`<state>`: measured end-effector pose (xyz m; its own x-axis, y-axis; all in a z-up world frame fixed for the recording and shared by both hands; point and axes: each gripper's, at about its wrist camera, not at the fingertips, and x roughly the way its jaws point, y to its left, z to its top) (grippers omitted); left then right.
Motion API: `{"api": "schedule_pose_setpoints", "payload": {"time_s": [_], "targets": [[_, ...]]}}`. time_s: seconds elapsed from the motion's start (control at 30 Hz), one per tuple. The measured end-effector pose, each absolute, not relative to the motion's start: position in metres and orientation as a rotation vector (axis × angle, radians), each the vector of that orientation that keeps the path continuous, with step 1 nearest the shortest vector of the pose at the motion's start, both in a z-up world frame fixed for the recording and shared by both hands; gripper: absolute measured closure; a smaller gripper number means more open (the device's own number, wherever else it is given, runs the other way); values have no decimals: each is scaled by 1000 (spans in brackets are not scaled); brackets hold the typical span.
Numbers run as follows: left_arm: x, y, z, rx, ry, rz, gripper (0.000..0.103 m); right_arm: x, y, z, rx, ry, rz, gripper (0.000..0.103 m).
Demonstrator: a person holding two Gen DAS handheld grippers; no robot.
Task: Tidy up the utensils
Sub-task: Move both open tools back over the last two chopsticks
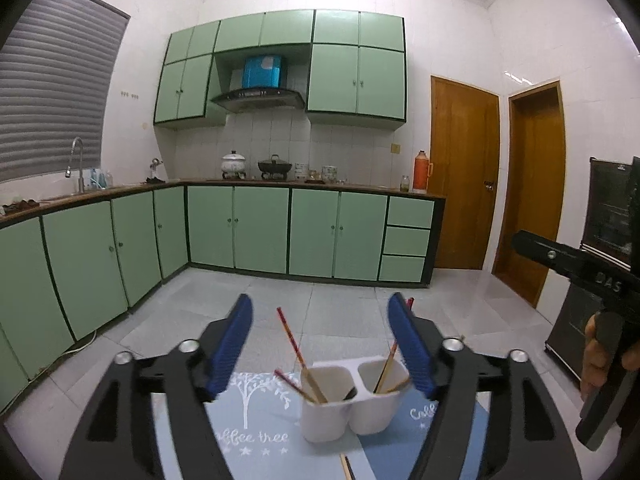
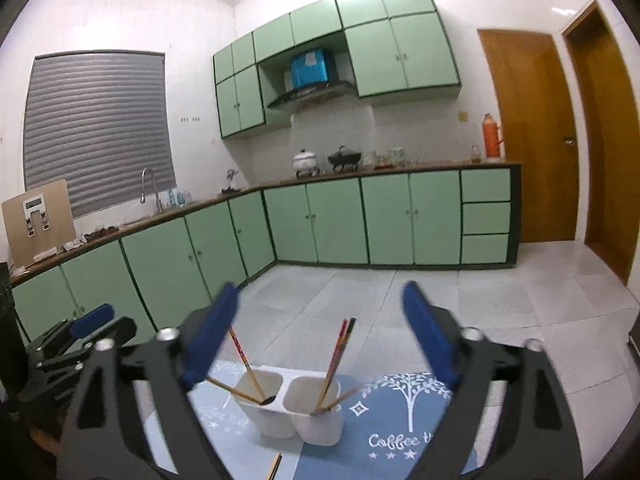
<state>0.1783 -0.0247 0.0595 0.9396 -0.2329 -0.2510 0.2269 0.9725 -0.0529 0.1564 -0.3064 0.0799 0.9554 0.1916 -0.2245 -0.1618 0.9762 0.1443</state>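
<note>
A white two-compartment holder (image 1: 344,412) (image 2: 296,416) stands on a blue-grey placemat (image 1: 256,420) (image 2: 384,412) printed with white trees. Red-tipped chopsticks (image 1: 294,344) (image 2: 244,356) lean in its left cup. More chopsticks (image 1: 389,364) (image 2: 338,354) lean in its right cup. One loose chopstick (image 1: 346,466) (image 2: 275,464) lies on the mat in front of the holder. My left gripper (image 1: 320,300) is open, its blue pads wide apart above and behind the holder, holding nothing. My right gripper (image 2: 320,286) is open the same way and also holds nothing.
A person's hand (image 1: 596,354) holds the right tool's handle at the right edge of the left wrist view. Green cabinets (image 1: 260,228) and a counter with pots run along the far wall. Beyond the mat lies tiled floor (image 2: 480,304). Wooden doors (image 1: 464,176) and a black appliance (image 1: 608,208) are at right.
</note>
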Motion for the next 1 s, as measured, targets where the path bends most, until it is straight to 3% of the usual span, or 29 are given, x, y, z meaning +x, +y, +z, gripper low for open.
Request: {"api": "schedule_pose_setpoints", "payload": {"time_s": [0.23, 1.0], "targets": [[134, -15, 30, -23, 288, -209, 20, 109, -309, 39, 132, 291, 158, 7], [77, 3, -127, 20, 657, -143, 19, 39, -251, -124, 107, 600, 157, 7]]}}
